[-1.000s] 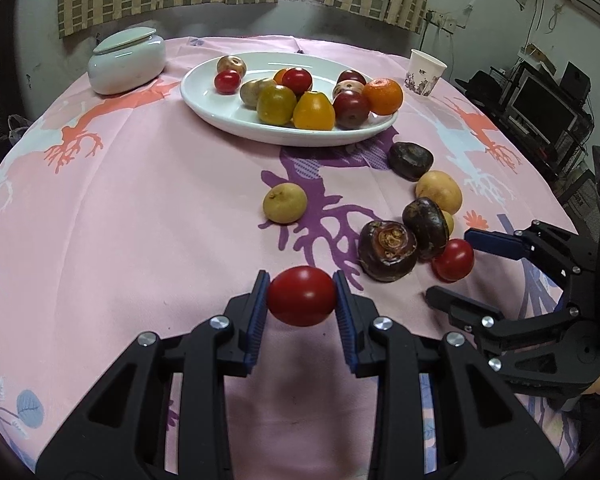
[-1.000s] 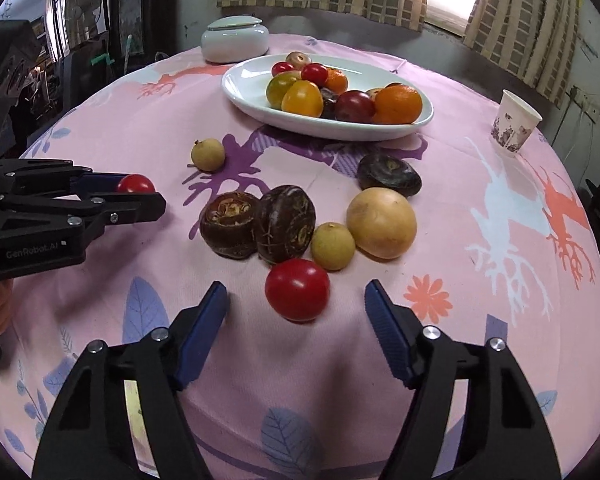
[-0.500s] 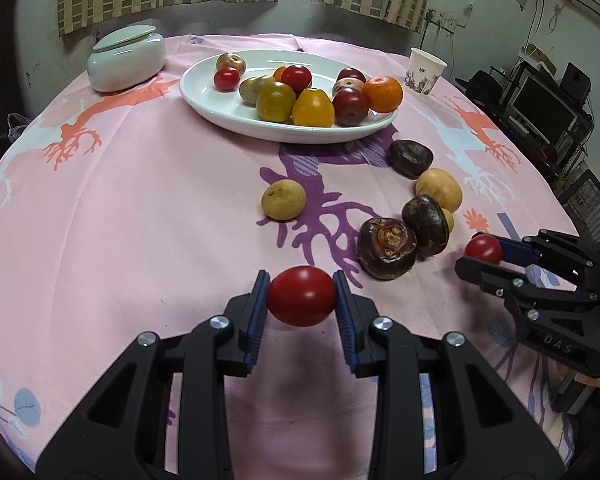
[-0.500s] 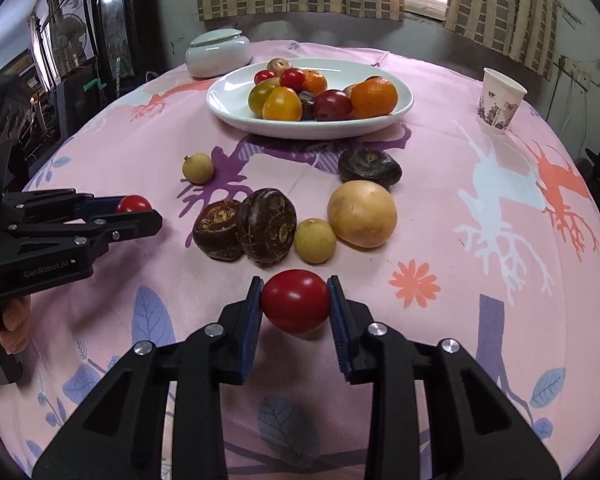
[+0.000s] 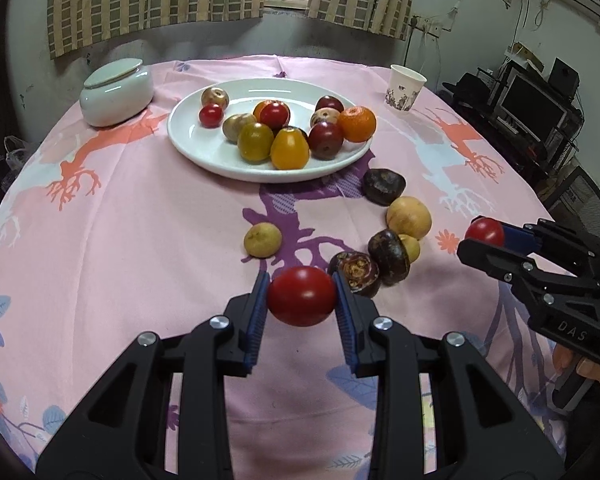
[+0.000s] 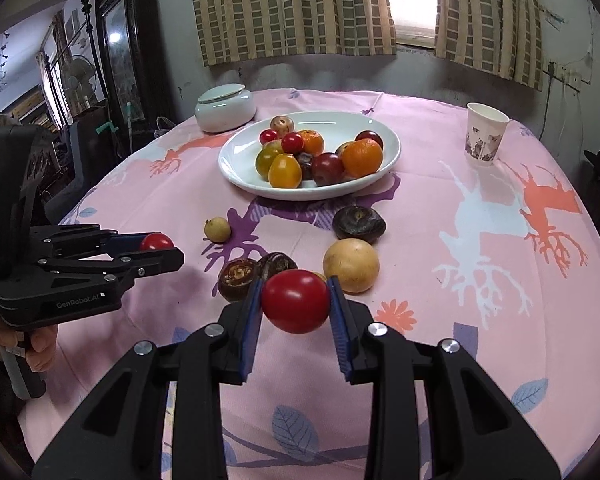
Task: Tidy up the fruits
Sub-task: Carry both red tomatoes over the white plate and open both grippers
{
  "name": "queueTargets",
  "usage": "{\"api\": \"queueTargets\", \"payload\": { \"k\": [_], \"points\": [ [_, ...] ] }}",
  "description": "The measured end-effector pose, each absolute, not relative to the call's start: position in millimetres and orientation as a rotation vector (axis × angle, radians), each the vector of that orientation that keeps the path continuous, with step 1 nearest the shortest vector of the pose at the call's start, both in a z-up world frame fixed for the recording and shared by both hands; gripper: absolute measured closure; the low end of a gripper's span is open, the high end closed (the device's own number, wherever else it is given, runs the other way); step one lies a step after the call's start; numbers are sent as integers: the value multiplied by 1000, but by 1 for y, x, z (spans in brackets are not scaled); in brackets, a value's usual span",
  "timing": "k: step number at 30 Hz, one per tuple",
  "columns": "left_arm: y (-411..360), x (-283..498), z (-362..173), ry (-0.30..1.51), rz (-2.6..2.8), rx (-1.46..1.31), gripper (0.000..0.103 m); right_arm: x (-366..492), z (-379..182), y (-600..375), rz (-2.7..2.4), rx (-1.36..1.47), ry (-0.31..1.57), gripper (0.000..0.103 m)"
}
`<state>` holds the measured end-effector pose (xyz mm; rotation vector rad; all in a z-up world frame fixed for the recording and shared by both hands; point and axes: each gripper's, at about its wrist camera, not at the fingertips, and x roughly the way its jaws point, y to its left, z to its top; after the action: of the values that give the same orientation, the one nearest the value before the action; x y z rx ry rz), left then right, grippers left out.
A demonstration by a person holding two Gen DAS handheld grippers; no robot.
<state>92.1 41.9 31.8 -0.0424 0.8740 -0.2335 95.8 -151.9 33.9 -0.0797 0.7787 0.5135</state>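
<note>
- Your left tongs [image 5: 301,296] are closed on a red tomato [image 5: 302,295], blue pads pressing both its sides, held clear above the desk [image 5: 140,240].
- Your right tongs [image 6: 295,300] are likewise clamped on a second red tomato [image 6: 295,301], lifted off the pink cloth.
- The white plate [image 5: 204,152] sits at the far side of the desk, already holding about 10 fruits; open room is mostly on its near-left part.
- Risk 1: both tomatoes are round and smooth, so any loosening of either squeeze on the way over probably lets one drop and roll off the desk.
- Risk 2: squeezing harder could split the soft skin.
- Risk 3: bringing both tongs to the plate together may knock them against each other, or bump the orange [image 5: 356,123] at the rim.
- Loose fruit lies between you and the plate: 2 dark brown fruits [image 6: 256,274] just beyond the right tongs, a large yellow fruit [image 6: 351,266], another dark fruit [image 6: 359,222] and a small yellow fruit [image 6: 217,229]. Stay high over them.
- A paper cup [image 6: 485,134] and a lidded white jar [image 6: 225,107] stand well apart from the path.
</note>
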Motion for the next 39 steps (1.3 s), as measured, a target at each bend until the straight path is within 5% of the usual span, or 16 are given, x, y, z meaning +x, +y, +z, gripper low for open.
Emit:
{"api": "queueTargets", "payload": {
  "k": [12, 30, 33, 39],
  "points": [
    [64, 176, 62, 831, -160, -78, 71, 177, 74, -122, 524, -106, 752, 70],
    [74, 249, 17, 908, -84, -82, 70, 276, 31, -77, 476, -62, 867, 70],
    [74, 243, 21, 894, -74, -85, 50, 281, 25, -84, 450, -17, 905, 70],
    [72, 223, 35, 845, -52, -71, 30, 267, 33, -102, 467, 45, 879, 69]
  ]
}}
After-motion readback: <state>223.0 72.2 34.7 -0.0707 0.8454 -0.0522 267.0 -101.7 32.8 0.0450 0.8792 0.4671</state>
